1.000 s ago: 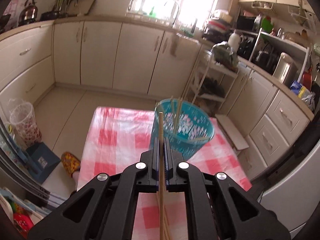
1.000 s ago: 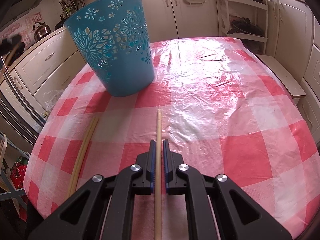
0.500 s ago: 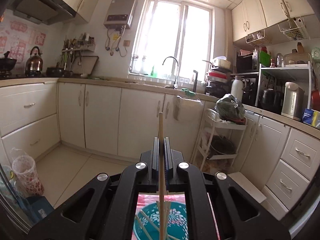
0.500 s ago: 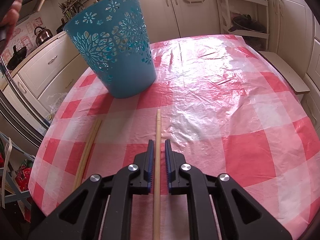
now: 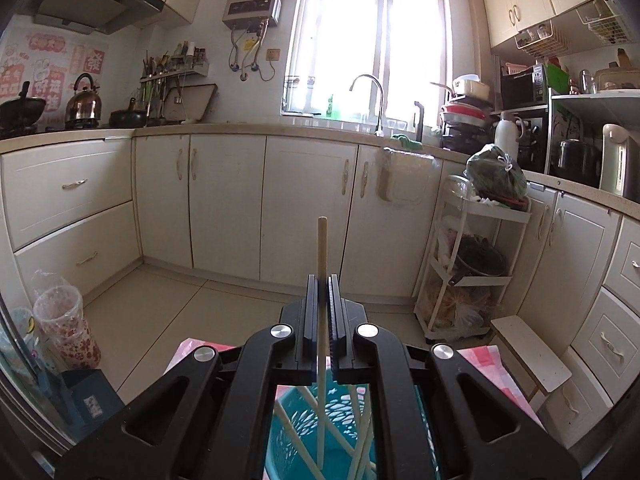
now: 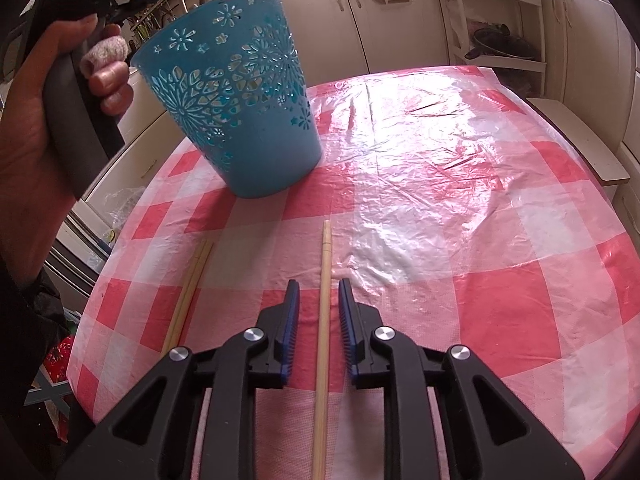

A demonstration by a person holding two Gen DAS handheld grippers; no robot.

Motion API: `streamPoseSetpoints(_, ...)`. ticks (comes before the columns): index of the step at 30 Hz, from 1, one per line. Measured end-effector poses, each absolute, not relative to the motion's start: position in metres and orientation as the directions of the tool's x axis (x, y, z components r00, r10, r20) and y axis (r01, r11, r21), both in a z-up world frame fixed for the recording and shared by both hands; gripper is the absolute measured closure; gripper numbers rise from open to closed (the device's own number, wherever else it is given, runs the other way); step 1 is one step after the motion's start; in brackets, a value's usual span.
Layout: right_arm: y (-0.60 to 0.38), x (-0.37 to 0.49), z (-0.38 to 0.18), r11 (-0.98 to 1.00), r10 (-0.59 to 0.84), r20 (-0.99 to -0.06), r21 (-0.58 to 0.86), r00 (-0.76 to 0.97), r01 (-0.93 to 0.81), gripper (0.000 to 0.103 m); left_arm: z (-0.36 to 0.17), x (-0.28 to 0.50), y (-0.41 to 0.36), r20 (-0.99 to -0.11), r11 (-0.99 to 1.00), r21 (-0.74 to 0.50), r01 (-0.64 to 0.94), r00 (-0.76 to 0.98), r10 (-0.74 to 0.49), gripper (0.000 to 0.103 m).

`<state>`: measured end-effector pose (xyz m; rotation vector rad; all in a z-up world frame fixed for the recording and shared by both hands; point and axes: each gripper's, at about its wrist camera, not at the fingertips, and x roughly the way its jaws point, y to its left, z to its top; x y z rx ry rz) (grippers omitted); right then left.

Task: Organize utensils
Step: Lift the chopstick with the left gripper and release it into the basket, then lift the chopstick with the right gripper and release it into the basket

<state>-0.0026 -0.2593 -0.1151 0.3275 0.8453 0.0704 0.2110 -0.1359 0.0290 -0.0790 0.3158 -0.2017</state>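
My left gripper (image 5: 321,280) is shut on a wooden chopstick (image 5: 322,248) and holds it upright over the blue cut-out basket (image 5: 344,420), where several chopsticks stand. In the right wrist view the basket (image 6: 240,112) stands on the red-checked tablecloth (image 6: 440,208) at the far left. My right gripper (image 6: 319,286) is open, its jaws on either side of a single chopstick (image 6: 323,320) that lies on the cloth. A pair of chopsticks (image 6: 188,292) lies to its left.
The hand holding the left gripper (image 6: 48,120) is at the far left beside the basket. Kitchen cabinets (image 5: 240,208), a rolling rack (image 5: 472,264) and a low step (image 5: 528,356) stand beyond the table.
My right gripper has opened and let go of the chopstick, which now lies on the cloth. My left gripper has tilted up over the basket with its chopstick.
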Motion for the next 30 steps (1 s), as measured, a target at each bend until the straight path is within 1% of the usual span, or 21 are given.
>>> streamPoseSetpoints(4,-0.259,-0.003,-0.115,0.948,0.189,-0.723,0.311,0.665,0.068,0.082,0.020,0.208,-0.130,-0.340,0.973,-0.101,0.205,0.913,-0.228,0.098)
streamPoseSetpoints(6,-0.259,-0.003,-0.115,0.948,0.189,-0.723,0.310,0.664,0.068,0.082,0.018,0.202,-0.128,-0.356,0.972,-0.085,0.220,0.904,-0.236,0.091)
streamPoseSetpoints(7,-0.259,-0.003,-0.115,0.948,0.189,-0.723,0.310,0.664,0.068,0.082,0.018,0.198,-0.127,-0.361,0.972,-0.079,0.222,0.903,-0.235,0.075)
streamPoseSetpoints(8,-0.259,-0.003,-0.115,0.948,0.189,-0.723,0.310,0.664,0.068,0.082,0.018,0.194,-0.124,-0.363,0.974,-0.072,0.215,0.904,-0.227,0.053)
streamPoseSetpoints(10,-0.259,-0.003,-0.115,0.948,0.188,-0.723,0.310,0.664,0.069,0.082,0.019,0.182,-0.116,-0.349,0.979,-0.063,0.193,0.915,-0.203,0.036)
streamPoseSetpoints(12,-0.259,-0.003,-0.115,0.949,0.187,-0.724,0.308,0.664,0.068,0.082,0.021,0.170,-0.109,-0.355,0.978,-0.059,0.202,0.911,-0.210,0.034)
streamPoseSetpoints(13,-0.259,-0.003,-0.115,0.950,0.186,-0.724,0.306,0.664,0.067,0.082,0.022,0.164,-0.105,-0.357,0.978,-0.054,0.201,0.911,-0.207,0.032)
streamPoseSetpoints(14,-0.259,-0.004,-0.115,0.951,0.184,-0.725,0.301,0.664,0.066,0.082,0.021,0.157,-0.099,-0.355,0.980,-0.045,0.195,0.914,-0.198,0.026)
streamPoseSetpoints(15,-0.258,-0.004,-0.114,0.954,0.180,-0.727,0.293,0.662,0.062,0.080,0.020,0.149,-0.094,-0.353,0.981,-0.035,0.188,0.916,-0.188,0.023)
streamPoseSetpoints(17,-0.255,-0.005,-0.112,0.959,0.175,-0.733,0.278,0.658,0.055,0.073,0.013,0.132,-0.082,-0.355,0.985,-0.013,0.170,0.920,-0.164,0.015)
streamPoseSetpoints(19,-0.254,-0.007,-0.112,0.962,0.163,-0.737,0.266,0.656,0.059,0.073,0.002,0.118,-0.069,-0.373,0.990,0.009,0.143,0.919,-0.130,0.008)
streamPoseSetpoints(21,-0.255,-0.007,-0.112,0.963,0.156,-0.741,0.261,0.653,0.065,0.073,-0.017,0.108,-0.054,-0.414,0.993,0.003,0.122,0.904,-0.110,0.008)
streamPoseSetpoints(23,-0.255,-0.008,-0.112,0.966,0.144,-0.745,0.247,0.652,0.070,0.073,-0.040,0.107,-0.038,-0.490,0.993,-0.031,0.117,0.864,-0.117,0.008)
streamPoseSetpoints(25,-0.253,-0.009,-0.112,0.974,0.119,-0.748,0.216,0.653,0.071,0.076,-0.061,0.111,-0.020,-0.555,0.988,-0.107,0.113,0.817,-0.154,0.008)
streamPoseSetpoints(27,-0.249,-0.010,-0.112,0.982,0.088,-0.750,0.176,0.655,0.070,0.078,-0.081,0.118,-0.005,-0.607,0.971,-0.213,0.111,0.764,-0.220,0.008)
streamPoseSetpoints(30,-0.245,-0.012,-0.112,0.988,0.057,-0.752,0.138,0.657,0.072,0.079,-0.102,0.125,0.015,-0.633,0.947,-0.313,0.076,0.726,-0.268,0.008)
